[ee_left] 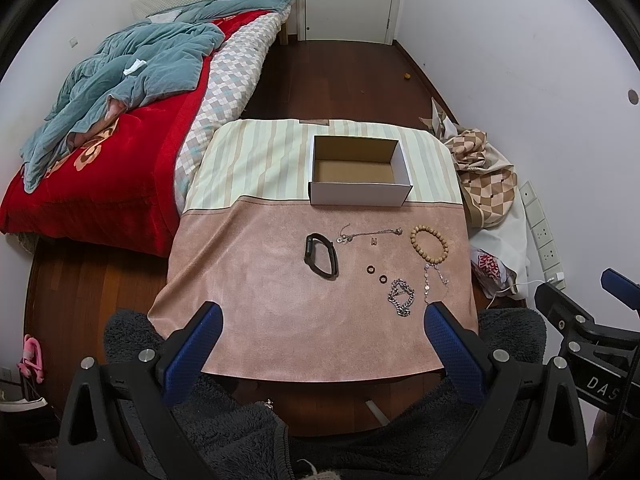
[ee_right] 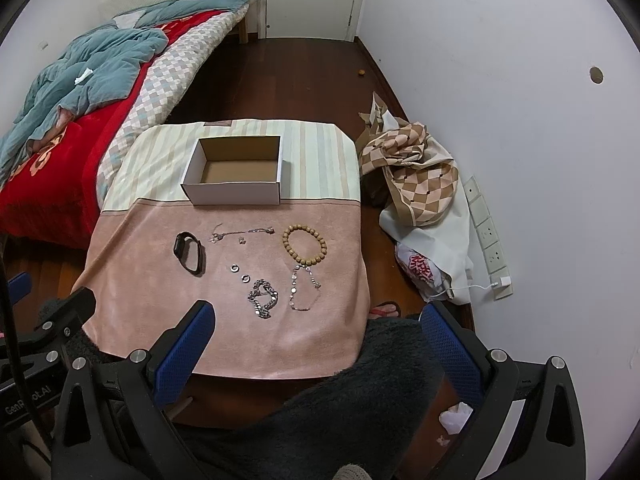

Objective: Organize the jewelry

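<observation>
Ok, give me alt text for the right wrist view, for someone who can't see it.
An open right claw hovers above a cloth-covered table where jewelry lies spread out: a black band, wooden bead bracelet, silver chain bracelet and two small rings. An empty cardboard box sits behind them.

Two wrist views from above, facing forward, sharing the table (ee_left: 280, 320).

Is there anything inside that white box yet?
No. The white box shows only its bare brown cardboard floor. Its near wall hides a thin strip of that floor from both views.
</observation>
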### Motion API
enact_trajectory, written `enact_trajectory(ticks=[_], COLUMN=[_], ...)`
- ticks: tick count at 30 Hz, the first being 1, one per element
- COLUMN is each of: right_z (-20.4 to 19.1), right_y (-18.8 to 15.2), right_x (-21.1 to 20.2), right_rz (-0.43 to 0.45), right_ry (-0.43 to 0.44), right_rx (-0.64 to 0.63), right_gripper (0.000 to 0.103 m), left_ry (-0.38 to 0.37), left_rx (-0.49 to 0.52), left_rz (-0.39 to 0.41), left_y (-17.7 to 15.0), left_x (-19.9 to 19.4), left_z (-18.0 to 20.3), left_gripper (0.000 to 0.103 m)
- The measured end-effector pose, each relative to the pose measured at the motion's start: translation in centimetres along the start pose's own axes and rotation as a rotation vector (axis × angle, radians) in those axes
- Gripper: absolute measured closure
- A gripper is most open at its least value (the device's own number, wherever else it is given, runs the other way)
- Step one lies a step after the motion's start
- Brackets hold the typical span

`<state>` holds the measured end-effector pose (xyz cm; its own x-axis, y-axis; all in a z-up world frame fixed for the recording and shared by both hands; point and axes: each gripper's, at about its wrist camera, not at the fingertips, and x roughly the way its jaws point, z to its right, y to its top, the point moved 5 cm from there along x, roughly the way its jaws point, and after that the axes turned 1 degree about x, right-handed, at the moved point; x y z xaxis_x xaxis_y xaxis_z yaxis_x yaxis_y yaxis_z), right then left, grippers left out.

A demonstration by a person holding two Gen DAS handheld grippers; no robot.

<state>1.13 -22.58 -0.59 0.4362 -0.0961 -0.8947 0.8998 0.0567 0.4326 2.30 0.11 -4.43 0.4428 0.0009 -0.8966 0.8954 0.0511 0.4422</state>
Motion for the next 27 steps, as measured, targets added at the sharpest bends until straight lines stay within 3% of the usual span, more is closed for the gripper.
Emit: enact_trajectory(ticks=[27], right_z=[-0.23], right_y=[0.04], right_x=[0.35], right_rz=[-0.009], right_ry=[-0.007], right_rx=[-0.018], right_gripper=[0.0], left_ry=[-0.003], left_rx=[0.002], left_rz=[-0.003], left_y=[-0.2], left_x=[0.13], left_z=[-0.02], left_gripper=[0.0])
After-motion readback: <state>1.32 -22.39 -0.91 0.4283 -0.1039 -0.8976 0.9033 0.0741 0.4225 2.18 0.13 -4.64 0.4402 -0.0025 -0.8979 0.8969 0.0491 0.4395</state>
